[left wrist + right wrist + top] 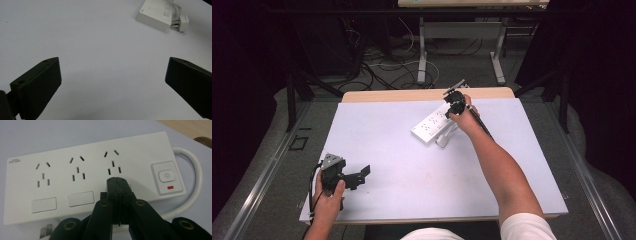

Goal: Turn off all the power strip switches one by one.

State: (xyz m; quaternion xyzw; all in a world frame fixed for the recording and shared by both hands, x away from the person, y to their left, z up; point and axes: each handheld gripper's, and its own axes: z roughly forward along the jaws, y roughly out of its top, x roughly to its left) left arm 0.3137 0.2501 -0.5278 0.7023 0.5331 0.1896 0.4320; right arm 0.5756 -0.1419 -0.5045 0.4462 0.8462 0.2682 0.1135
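Red indicator (171, 187) on power strip (75, 182), right gripper view

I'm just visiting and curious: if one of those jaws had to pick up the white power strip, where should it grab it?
Probably across the power strip's two long edges, coming straight down from above. It lies flat on the table, and its short width looks easier to span than its length. Gripping mid-body, clear of the switch and white cord, should keep it level.

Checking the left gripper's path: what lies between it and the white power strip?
Nothing. In the left gripper view, bare white table runs from the open left gripper up to the power strip; the high view agrees.
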